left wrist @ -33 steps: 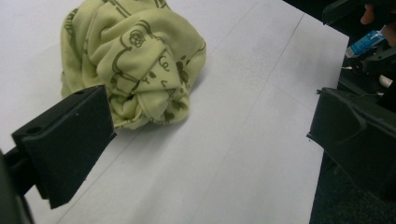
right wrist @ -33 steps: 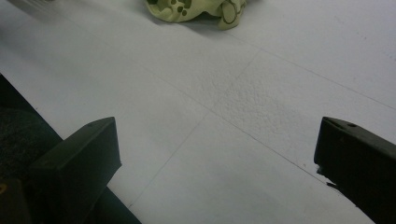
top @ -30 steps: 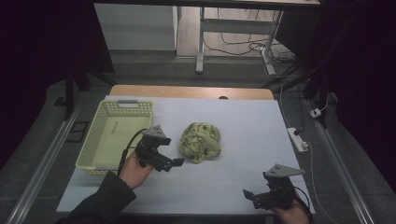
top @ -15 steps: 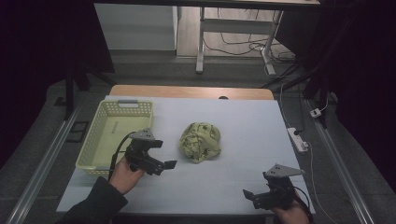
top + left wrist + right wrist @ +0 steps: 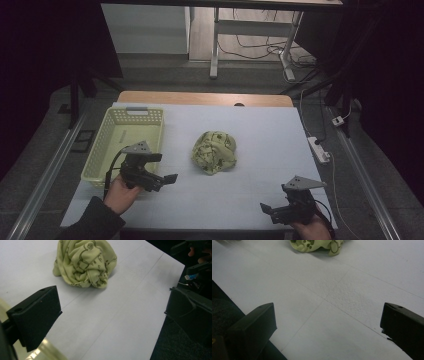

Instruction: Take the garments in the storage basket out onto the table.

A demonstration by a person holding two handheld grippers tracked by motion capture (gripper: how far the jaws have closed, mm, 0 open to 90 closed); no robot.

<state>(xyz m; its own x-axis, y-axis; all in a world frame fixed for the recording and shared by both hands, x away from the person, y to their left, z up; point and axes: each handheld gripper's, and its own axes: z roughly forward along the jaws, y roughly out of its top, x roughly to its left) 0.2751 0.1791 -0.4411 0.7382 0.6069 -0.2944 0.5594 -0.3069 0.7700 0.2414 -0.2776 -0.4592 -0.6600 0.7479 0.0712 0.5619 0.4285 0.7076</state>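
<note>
Left gripper (image 5: pixel 167 180) is hovering over the near-left part of the table (image 5: pixel 260 135), just beside the near-right corner of the basket (image 5: pixel 102 150). Jaws are standing wide apart w/ nothing between them. Left hand (image 5: pixel 120 192) is gripping it from below; dark sleeve is entering from the bottom edge of the high view. Grey 3-cornered plate is sitting on top.

Cloth (image 5: pixel 215 152), pale green w/ a darker print, is lying crumpled in a loose ball approx. at table centre. It is resting to the right of the basket and well apart from both grippers. In the left gripper view the cloth (image 5: pixel 85 262) is appearing ahead of the jaws, toward the upper left, w/ bare white surface between.

Right gripper (image 5: pixel 267 210) is hovering at the near-right table edge, held by the right hand (image 5: pixel 312 227). Jaws are spread wide, holding nothing. In the right gripper view only the lower fringe of the cloth (image 5: pixel 317 246) is showing at the top edge, well ahead of the jaws.

Basket is standing along the left side of the table, pale yellow-green, lattice walls, grey handle at the far end. Interior is looking bare as far as the high view is showing.

Power strip (image 5: pixel 319 150) is lying off the right table edge.
</note>
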